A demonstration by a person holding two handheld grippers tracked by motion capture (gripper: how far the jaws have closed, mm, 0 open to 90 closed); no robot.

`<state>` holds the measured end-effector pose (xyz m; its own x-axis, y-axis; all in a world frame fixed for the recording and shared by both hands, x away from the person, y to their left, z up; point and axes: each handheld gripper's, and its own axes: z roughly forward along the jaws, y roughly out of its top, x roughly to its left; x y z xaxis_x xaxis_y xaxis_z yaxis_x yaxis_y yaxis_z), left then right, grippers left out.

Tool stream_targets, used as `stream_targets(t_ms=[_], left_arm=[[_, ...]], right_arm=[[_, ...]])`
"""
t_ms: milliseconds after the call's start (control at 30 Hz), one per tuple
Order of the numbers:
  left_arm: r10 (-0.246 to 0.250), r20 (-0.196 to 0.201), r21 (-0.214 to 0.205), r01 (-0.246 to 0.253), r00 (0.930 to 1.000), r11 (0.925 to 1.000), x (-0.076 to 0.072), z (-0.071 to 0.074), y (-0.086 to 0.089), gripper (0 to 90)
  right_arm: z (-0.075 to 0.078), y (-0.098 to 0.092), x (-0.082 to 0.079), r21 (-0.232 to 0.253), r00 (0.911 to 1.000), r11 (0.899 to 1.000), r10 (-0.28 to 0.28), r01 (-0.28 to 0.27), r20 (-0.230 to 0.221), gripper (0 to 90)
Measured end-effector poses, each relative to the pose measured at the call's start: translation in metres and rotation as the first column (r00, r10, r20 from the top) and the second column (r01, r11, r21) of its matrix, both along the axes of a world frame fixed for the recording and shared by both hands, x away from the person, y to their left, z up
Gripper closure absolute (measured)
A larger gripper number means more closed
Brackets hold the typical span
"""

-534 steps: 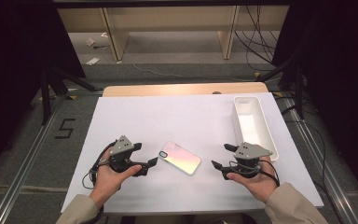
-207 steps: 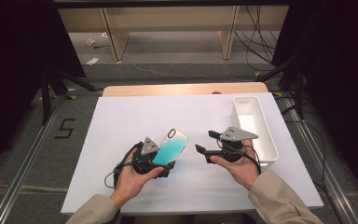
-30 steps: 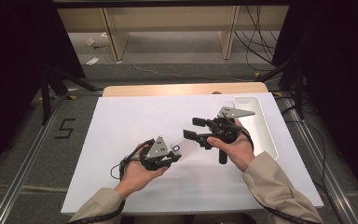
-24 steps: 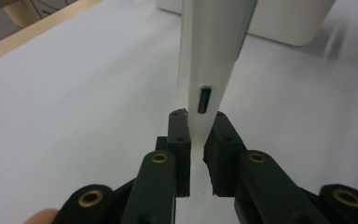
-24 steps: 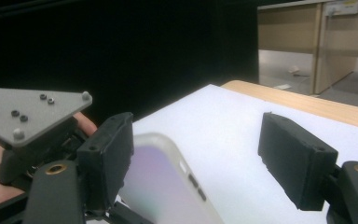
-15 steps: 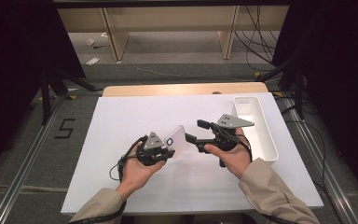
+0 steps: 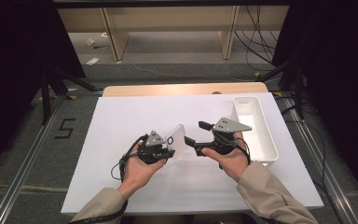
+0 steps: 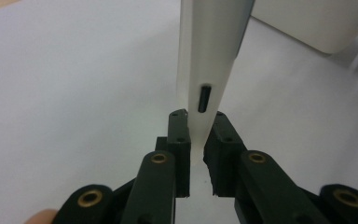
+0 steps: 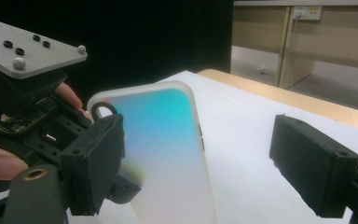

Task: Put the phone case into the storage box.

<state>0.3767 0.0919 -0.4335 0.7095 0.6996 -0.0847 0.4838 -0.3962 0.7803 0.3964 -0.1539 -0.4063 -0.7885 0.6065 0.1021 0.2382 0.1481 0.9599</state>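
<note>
A translucent phone case point(image 7: 176, 137) with a teal-to-pink sheen stands on edge above the white table. My left gripper point(image 7: 169, 149) is shut on its lower end, with both pads clamped on the thin wall point(image 8: 212, 56) beside a small side slot. My right gripper point(image 7: 196, 133) faces it from the right, and its jaws have just been opening. In the right gripper view the case point(image 9: 168, 149) sits between those jaws, close against the left pad point(image 9: 93, 163) and far from the right pad point(image 9: 312, 163).
A long white tray point(image 7: 270, 140) stands at the table's right side, just behind my right hand, and its corner point(image 8: 317, 23) shows beyond the case. White table surface point(image 7: 121, 116) stretches to the left and back. Desk legs and cables stand on the floor beyond.
Long before, the case lay flat on the table between the grippers; the left gripper now holds it. Over the last second the case tipped upright and the right jaws spread wider.
</note>
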Motion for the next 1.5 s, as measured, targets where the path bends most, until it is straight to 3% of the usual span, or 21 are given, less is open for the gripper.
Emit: stream_targets(t_ms=[567,1133,1500], left_arm=[[-0.003,-0.031,-0.004,0.003,0.9995,1.0000,0.002,0.000,-0.007,80.7],[-0.031,-0.029,-0.002,0.031,0.9991,0.9995,0.002,0.004,-0.018,80.7],[-0.047,-0.024,0.005,0.047,0.9986,0.9989,0.001,0.004,-0.024,80.7]], right_arm=[[-0.003,0.009,-0.005,-0.014,0.9999,1.000,0.000,0.000,0.016,14.5],[-0.004,0.020,-0.007,-0.044,0.9995,0.999,-0.003,0.004,0.033,6.4],[-0.006,0.027,-0.004,-0.056,0.9989,0.998,-0.027,0.029,0.038,5.9]])
